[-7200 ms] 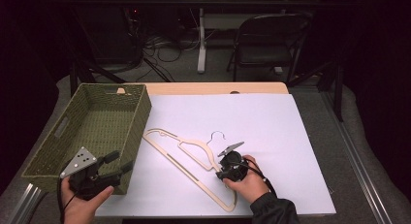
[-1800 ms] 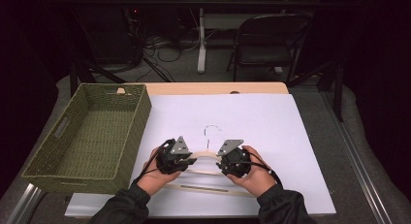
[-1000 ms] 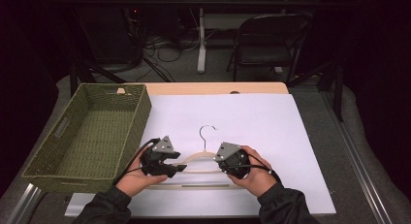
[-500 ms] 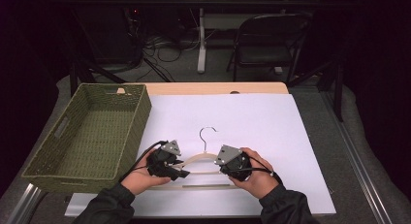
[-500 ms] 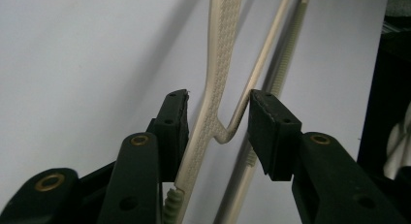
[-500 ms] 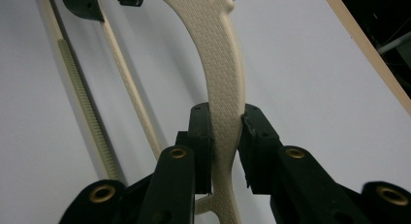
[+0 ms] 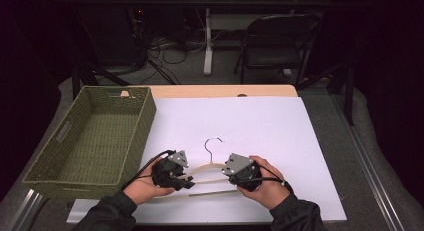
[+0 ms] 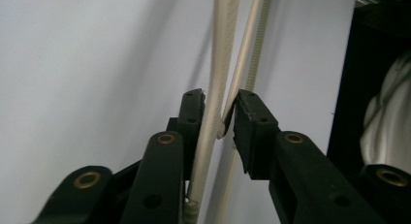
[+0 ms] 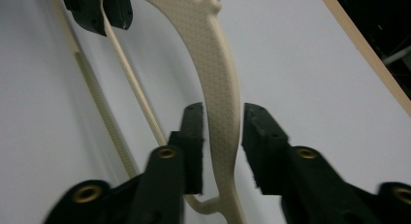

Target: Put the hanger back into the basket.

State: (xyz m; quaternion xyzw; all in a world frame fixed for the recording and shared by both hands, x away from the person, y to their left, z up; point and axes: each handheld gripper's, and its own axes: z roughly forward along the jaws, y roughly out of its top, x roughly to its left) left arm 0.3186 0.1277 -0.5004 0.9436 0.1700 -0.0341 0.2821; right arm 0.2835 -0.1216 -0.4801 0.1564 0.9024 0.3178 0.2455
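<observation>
The step in hand looks like a handover of the cream hanger (image 7: 210,172) from one gripper to the other, low over the white table cover (image 7: 260,126) near the person's edge. The left gripper (image 8: 219,118) has just been closing, and in its own view the pads pinch the hanger's left shoulder arm, one pad flat against it and the other at the corner where the thin bar joins. The right gripper (image 9: 222,136) has just been opening: its jaws stand spread on either side of the right shoulder arm with a clear gap at each pad (so it no longer grips). The hanger's long axis runs left to right across the table, parallel to the near edge, and its metal hook (image 7: 214,143) points away from the person. The green wicker basket (image 7: 75,141) stands just to the left; a likely next move calls for the right gripper to back off the arm cleanly while the left carries the hanger alone, keeping it from swinging.
</observation>
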